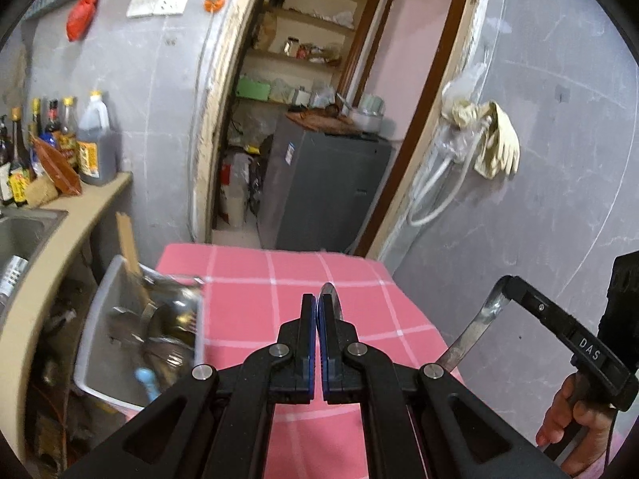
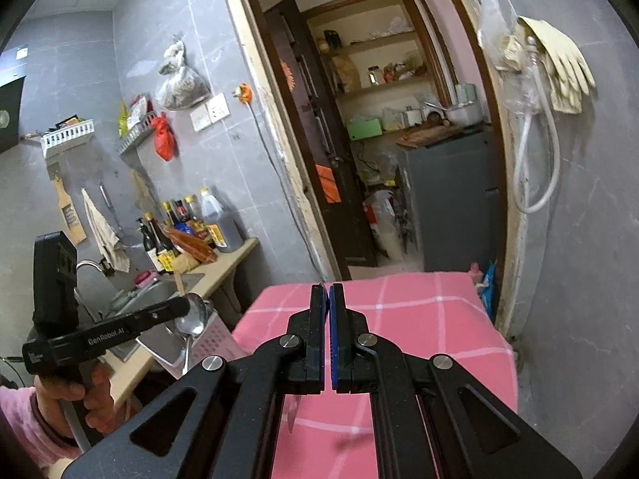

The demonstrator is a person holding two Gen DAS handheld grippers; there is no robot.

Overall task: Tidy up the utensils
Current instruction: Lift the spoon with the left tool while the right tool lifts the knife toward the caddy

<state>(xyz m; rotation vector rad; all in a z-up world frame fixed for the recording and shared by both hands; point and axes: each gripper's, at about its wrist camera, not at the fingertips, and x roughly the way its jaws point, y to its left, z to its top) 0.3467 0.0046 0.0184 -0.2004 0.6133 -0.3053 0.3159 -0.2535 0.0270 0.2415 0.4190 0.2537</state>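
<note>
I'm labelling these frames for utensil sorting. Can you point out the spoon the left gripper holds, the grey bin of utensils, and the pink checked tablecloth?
spoon (image 2: 193, 317): right wrist view, on its shiny bowl.
grey bin (image 1: 104, 291): left wrist view, on its near wall.
pink checked tablecloth (image 1: 247, 303): left wrist view, on a bare pink square.

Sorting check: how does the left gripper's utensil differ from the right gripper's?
The left gripper holds a spoon that shows a rounded bowl beside the fingertips. The right gripper holds a utensil that shows only a flat, narrow strip, its type unclear. The spoon is pinched near its bowl, the utensil at its upper end. Both are shiny metal, hanging below shut jaws.
</note>
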